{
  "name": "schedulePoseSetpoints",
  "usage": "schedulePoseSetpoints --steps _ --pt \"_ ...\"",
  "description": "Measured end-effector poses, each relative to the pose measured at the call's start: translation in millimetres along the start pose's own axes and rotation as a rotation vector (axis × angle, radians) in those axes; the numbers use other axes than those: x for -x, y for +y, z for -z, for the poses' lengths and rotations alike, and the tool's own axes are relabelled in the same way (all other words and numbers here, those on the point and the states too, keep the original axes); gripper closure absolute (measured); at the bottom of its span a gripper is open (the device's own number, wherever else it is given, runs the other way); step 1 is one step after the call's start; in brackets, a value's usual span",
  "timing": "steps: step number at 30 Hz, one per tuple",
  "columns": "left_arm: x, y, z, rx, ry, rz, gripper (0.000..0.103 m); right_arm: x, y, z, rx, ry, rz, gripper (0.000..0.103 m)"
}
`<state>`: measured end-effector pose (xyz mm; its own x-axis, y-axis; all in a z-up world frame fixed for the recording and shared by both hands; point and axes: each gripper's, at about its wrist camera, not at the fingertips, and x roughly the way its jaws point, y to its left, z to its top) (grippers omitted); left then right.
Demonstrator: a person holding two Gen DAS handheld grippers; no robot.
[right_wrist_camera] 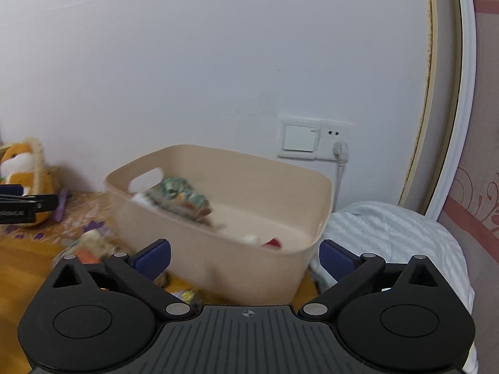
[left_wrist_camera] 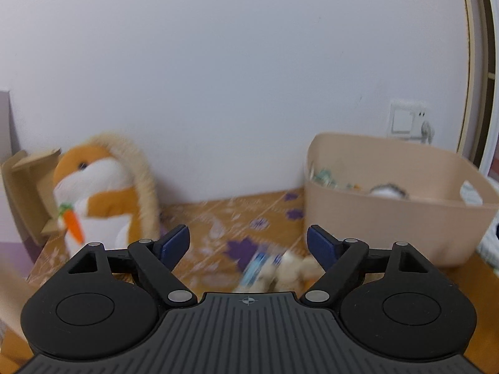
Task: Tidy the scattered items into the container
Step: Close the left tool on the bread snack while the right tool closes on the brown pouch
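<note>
A beige plastic bin [left_wrist_camera: 389, 218] stands at the right of the table against the wall; it also shows in the right wrist view [right_wrist_camera: 249, 258] with several small items inside. My left gripper [left_wrist_camera: 248, 243] is open and empty above a small cream plush toy [left_wrist_camera: 293, 269] and a blue-and-white packet [left_wrist_camera: 254, 268] lying on the table. My right gripper [right_wrist_camera: 244, 257] is open and empty in front of the bin's near wall. A blurred small item [right_wrist_camera: 93, 244] lies left of the bin.
An orange-and-white plush with a carrot [left_wrist_camera: 96, 193] sits at the back left beside a cardboard piece [left_wrist_camera: 25, 184]. A wall switch and socket [right_wrist_camera: 315, 138] are behind the bin. A striped white cloth [right_wrist_camera: 399, 243] lies to the right. The table has an orange patterned cover [left_wrist_camera: 224, 221].
</note>
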<state>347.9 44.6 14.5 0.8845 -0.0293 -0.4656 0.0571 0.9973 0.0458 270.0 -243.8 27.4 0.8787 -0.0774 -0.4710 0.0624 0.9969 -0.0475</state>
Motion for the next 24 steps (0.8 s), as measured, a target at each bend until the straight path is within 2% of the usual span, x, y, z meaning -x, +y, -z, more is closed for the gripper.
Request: schedulePoseSetpoints --steps 6,13,16,24 --pt "2 14 31 -0.022 0.06 0.018 0.019 6 39 30 0.03 0.064 -0.041 0.0" --pt "-8 8 57 -0.181 0.075 -0.005 0.019 -3 67 52 0.001 0.133 -0.052 0.0" --pt "-18 7 64 -0.243 0.071 0.002 0.019 -9 75 59 -0.002 0.148 -0.023 0.0" --pt "-51 14 74 -0.229 0.08 0.057 0.019 -26 75 68 -0.082 0.203 -0.01 0.0"
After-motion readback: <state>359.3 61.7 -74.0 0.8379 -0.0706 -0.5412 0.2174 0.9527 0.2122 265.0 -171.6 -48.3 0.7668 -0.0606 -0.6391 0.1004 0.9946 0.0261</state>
